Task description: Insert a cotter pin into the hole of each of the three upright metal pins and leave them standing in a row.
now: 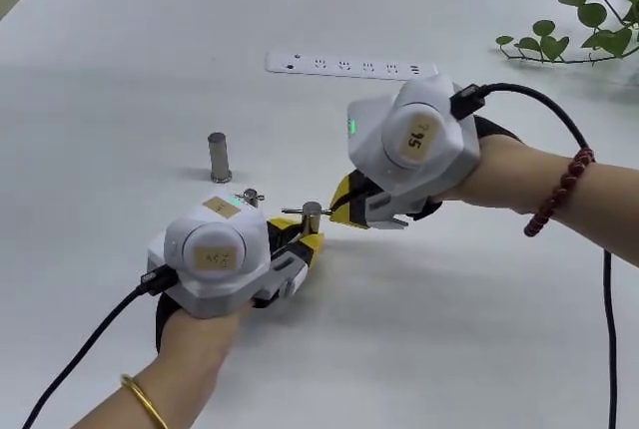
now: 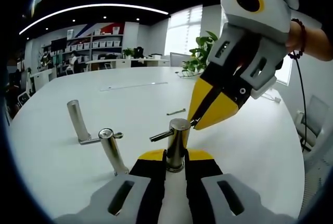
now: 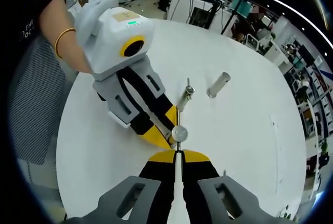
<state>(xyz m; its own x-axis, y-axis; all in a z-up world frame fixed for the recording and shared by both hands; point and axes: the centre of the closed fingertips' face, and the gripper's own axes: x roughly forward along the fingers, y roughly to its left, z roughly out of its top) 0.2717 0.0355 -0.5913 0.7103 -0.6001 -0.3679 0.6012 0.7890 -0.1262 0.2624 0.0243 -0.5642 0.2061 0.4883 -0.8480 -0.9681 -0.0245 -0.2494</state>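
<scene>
The rear metal pin (image 1: 250,196) is pretty much blocked by the left hand-held gripper (image 1: 300,231); past the gripped metal pin (image 1: 312,215), the cotter pin (image 1: 293,212) end is buried in the right hand-held gripper (image 1: 337,208) jaws.

White table (image 1: 120,70) carries three metal pins (image 1: 219,157), a power strip (image 1: 349,64).

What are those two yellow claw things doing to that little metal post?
A person is holding a gripper in each hand at a white table. The left gripper is clamped on a small upright metal post. The right gripper holds a thin pin that pokes through the hole near the post's top. A second post beside it already has its pin, and a third post stands farther back.
</scene>
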